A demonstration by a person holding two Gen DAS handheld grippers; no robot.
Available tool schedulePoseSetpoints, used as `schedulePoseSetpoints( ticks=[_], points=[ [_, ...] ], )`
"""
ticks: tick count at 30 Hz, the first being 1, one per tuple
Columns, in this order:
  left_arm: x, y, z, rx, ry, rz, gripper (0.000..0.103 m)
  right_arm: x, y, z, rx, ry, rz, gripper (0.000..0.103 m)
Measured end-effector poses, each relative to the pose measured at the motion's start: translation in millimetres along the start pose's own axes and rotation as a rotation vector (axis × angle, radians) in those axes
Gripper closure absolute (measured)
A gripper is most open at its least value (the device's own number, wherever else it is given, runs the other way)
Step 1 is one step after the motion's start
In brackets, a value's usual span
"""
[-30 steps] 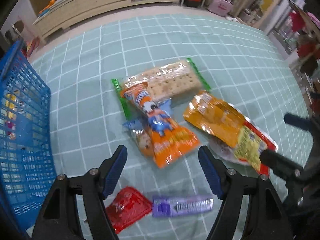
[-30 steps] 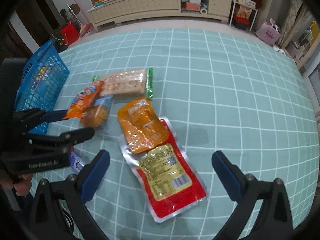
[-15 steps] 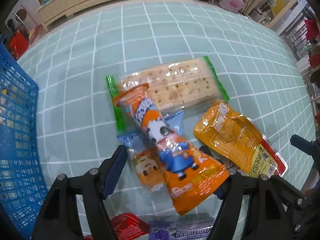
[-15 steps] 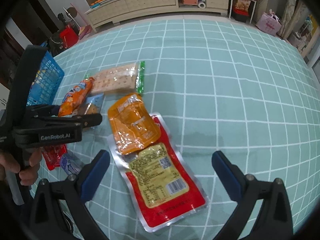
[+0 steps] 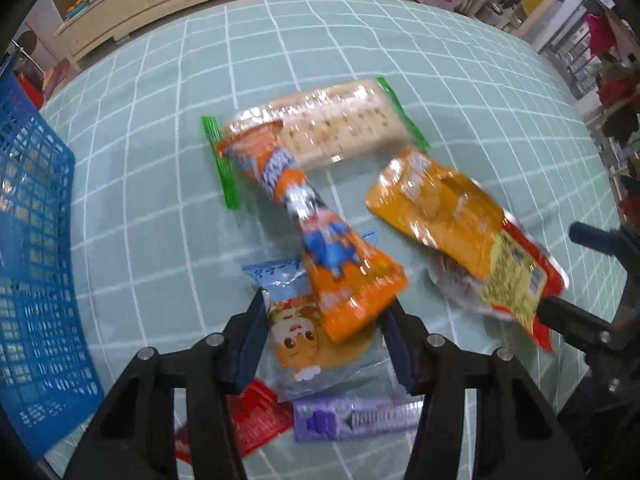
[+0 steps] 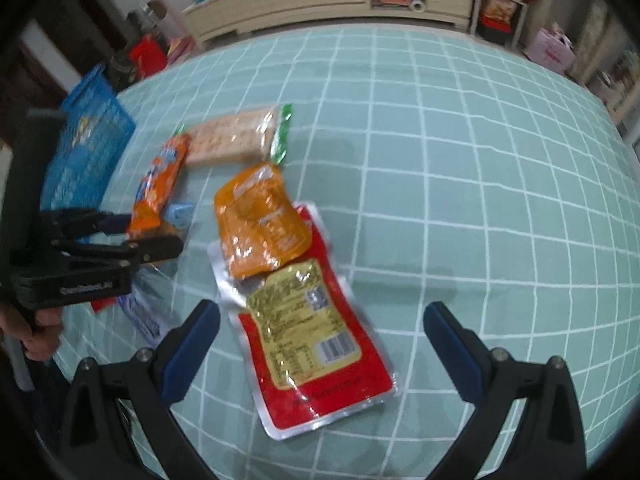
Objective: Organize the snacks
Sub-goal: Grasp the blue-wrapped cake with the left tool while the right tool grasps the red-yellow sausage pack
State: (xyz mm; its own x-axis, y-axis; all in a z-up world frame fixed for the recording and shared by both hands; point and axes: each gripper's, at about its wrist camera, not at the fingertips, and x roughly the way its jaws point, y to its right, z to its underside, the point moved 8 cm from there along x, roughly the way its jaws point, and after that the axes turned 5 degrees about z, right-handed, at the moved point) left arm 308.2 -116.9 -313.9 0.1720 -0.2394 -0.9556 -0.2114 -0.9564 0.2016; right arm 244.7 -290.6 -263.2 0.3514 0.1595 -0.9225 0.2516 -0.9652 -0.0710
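We are at the pick-up step: our left gripper (image 5: pixel 324 334) is closing its jaws around the near end of the orange snack pack (image 5: pixel 316 240), which lies on the teal grid tabletop (image 5: pixel 460 80) across a blue-edged cake packet (image 5: pixel 298 344) and a cracker sleeve (image 5: pixel 340 124). The pads flank both wrappers but do not yet clearly pinch. Next we must grip one pack only and carry it to the blue basket (image 5: pixel 32 240). Our right gripper (image 6: pixel 320 344) hovers wide open over the red pouch (image 6: pixel 316 344), empty.
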Motion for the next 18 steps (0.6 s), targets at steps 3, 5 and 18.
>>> schedulePoseSetpoints(
  ticks=[3,5,18],
  points=[
    [-2,3,21,0.011,0.009,-0.004,0.052,4,-11,5,-0.064,-0.018,-0.015,0.0],
    [-4,7,34,0.015,0.011,0.005,0.052,6,-13,6,-0.082,-0.018,-0.016,0.0],
    [-27,31,78,0.059,0.042,0.028,0.052,29,-31,4,-0.247,-0.068,-0.018,0.0]
  ],
)
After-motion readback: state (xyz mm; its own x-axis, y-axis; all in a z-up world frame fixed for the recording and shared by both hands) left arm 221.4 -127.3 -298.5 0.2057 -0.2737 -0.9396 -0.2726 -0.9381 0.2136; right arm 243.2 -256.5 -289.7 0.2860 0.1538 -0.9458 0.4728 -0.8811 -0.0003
